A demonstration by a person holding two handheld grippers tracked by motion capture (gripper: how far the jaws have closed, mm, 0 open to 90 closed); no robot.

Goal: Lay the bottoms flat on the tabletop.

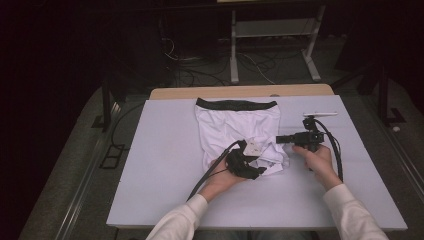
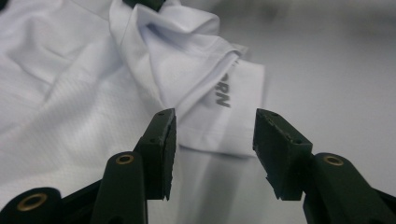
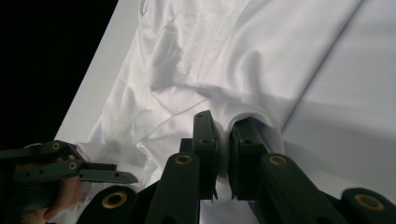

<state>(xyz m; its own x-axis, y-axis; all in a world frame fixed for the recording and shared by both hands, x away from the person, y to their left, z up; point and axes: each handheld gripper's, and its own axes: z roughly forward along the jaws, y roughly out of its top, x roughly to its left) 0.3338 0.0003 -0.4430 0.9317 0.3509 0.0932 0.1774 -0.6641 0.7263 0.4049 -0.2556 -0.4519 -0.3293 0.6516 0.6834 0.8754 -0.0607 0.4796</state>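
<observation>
Our right gripper (image 3: 223,140) has its jaws pressed together on a fold of the white shirt (image 1: 235,127), the cloth bulging in a small loop just above the tips in the right gripper view. Our left gripper (image 2: 212,140) has its jaws spread with nothing between them; in the left gripper view they stand just short of the shirt's hem, where dark printed letters (image 2: 223,95) run along a folded flap, too partial for us to read. From above, the left gripper (image 1: 257,172) sits at the shirt's near edge and the right gripper (image 1: 280,140) at the shirt's near right corner, both touching or nearly touching the cloth. The shirt lies on the white table top (image 1: 160,165), its dark collar band (image 1: 235,104) at the far side and its near part bunched into folds around the grippers. Left of the shirt and nearer to us than the shirt, the white surface runs bare to its edges, so we have open room there; right of the shirt a narrower bare strip remains. The right gripper view shows our left hand (image 3: 56,196) and its gripper beside the shirt's crumpled corner, cut off by the frame. Beyond the table, the room past the shirt's collar is dark, and we make out little more than cables and a pale frame (image 1: 272,35) on the floor.
</observation>
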